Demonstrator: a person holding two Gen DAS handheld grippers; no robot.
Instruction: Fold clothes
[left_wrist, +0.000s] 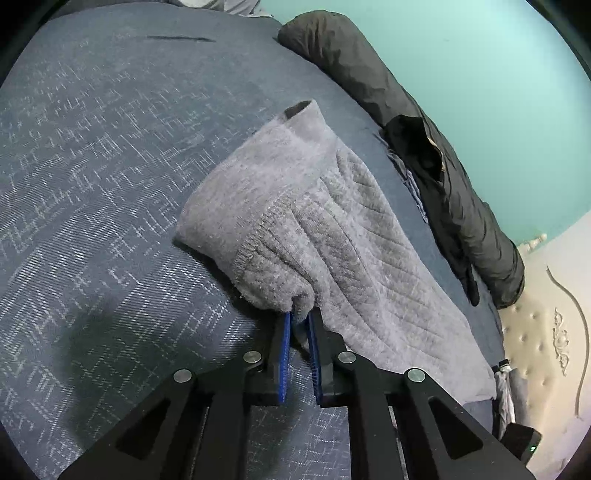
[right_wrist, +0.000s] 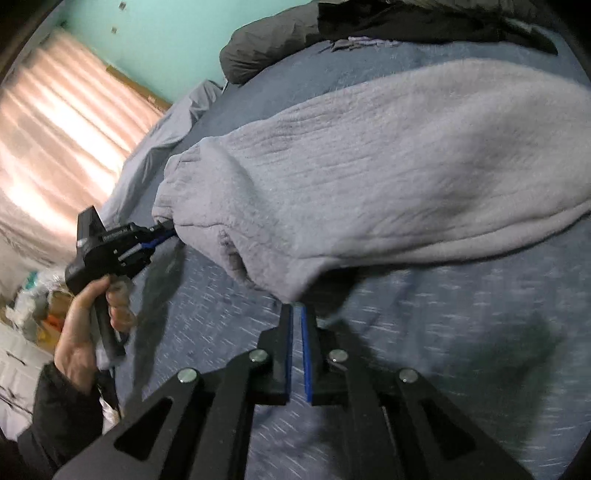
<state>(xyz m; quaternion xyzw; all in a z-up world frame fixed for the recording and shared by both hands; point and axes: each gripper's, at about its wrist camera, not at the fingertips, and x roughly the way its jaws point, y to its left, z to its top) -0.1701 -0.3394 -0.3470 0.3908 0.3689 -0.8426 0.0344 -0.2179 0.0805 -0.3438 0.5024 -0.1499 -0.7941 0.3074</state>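
1. Looking down the left tongs: the blue-lined fingers are pinched nearly together on a bunched corner of the grey sweater, right by its ribbed hem.
2. That sweater sits folded over on the bed, which has a dark blue cover with a pale crosshatch print. In the left wrist view it runs from about 12 o'clock down to 4 o'clock, with a cuff opening poking up at the top.
3. A dark rolled-up jacket lies along the far edge of the bed at 1 to 3 o'clock, near the sweater but not touching it as far as I can see. Teal wall behind it.
4. Right tongs: fingers nearly closed, only a thin gap showing. Their tips meet the lower edge of the sweater, and the fabric looks lifted there, but whether cloth is actually caught between them I can't tell. This view is motion-blurred.
5. At 9 o'clock in the right wrist view you can see the left tongs from the side, held by a hand in a dark sleeve, biting the sweater's other corner.
6. A pinkish curtain glows at 10 o'clock.
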